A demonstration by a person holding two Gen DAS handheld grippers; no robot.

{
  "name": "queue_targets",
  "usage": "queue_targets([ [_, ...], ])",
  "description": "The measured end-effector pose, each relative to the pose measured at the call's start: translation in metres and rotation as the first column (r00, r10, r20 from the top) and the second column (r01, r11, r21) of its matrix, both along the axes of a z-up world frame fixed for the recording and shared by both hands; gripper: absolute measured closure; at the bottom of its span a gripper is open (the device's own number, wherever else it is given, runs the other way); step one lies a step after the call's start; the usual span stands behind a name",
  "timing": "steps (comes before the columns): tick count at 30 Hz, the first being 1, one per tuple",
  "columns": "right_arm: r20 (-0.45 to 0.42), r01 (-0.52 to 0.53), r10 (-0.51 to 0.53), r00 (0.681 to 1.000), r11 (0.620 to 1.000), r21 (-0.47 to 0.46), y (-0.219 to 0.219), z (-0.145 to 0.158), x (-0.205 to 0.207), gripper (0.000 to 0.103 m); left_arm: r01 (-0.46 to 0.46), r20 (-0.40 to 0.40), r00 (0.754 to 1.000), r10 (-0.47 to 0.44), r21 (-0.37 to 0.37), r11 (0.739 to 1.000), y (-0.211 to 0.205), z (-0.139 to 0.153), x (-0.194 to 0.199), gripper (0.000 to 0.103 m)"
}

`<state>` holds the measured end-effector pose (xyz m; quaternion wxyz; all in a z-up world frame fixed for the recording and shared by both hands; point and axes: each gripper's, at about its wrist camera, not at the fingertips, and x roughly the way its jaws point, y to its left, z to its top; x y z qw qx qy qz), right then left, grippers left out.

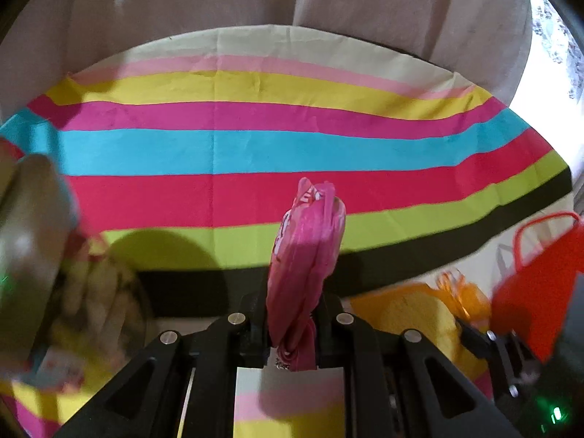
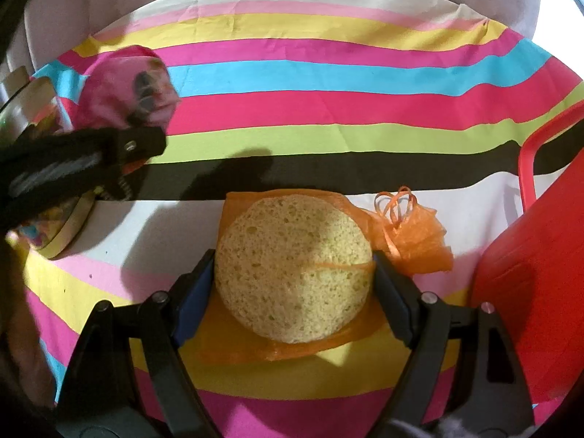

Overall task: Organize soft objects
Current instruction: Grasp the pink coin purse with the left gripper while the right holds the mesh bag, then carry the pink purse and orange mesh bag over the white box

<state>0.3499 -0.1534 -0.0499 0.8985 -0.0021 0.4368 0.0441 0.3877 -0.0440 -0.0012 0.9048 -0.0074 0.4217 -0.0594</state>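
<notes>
Right at the bottom of the right wrist view, the right gripper [image 2: 294,281] has its jaws spread wide around the round yellow sponge [image 2: 292,266], blue pads touching or just beside its two flanks; whether they are pressing yet, I cannot tell. The sponge sits centre-low in the frame on an orange mesh bag [image 2: 412,241], whose gathered neck and curled ribbon trail off to the right. Judging by the open pores, it is light and squashy, so a hold across its widest part should work, though it will likely compress and could catch the mesh. Over in the left wrist view, the left gripper [image 1: 292,323] is clamped tight on a pink bunched bag [image 1: 306,252], which rises limp and crumpled up the middle; that looks thin and slippery, best pinched where it is bunched. Farther out, a red basket [image 2: 529,255] stands at the right edge, a blurred tin [image 2: 62,233] at the left, and the striped cloth [image 2: 328,109] runs to the top of the frame.
</notes>
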Motion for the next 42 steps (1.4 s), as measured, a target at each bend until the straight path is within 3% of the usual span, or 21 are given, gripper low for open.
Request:
queue_targets([
  [17,0.026,-0.084,0.083,0.996,0.996,0.031,0.000,0.048,-0.061,0.020,-0.114,-0.012,0.993,0.113,-0.105,0.988,0.033,0.021,-0.129,0.087],
  [26,0.065,-0.125,0.124,0.990,0.992,0.013,-0.011,0.075,-0.135,0.020,-0.080,0.016,0.996,0.084,-0.159,0.984,0.023,0.035,-0.197,0.087],
  [42,0.117,0.038,-0.033,0.993,0.999,-0.038,-0.122,0.111,-0.244,0.020,0.117,0.056,0.993,-0.107,-0.241,0.963,-0.055,0.060,-0.273,0.087],
])
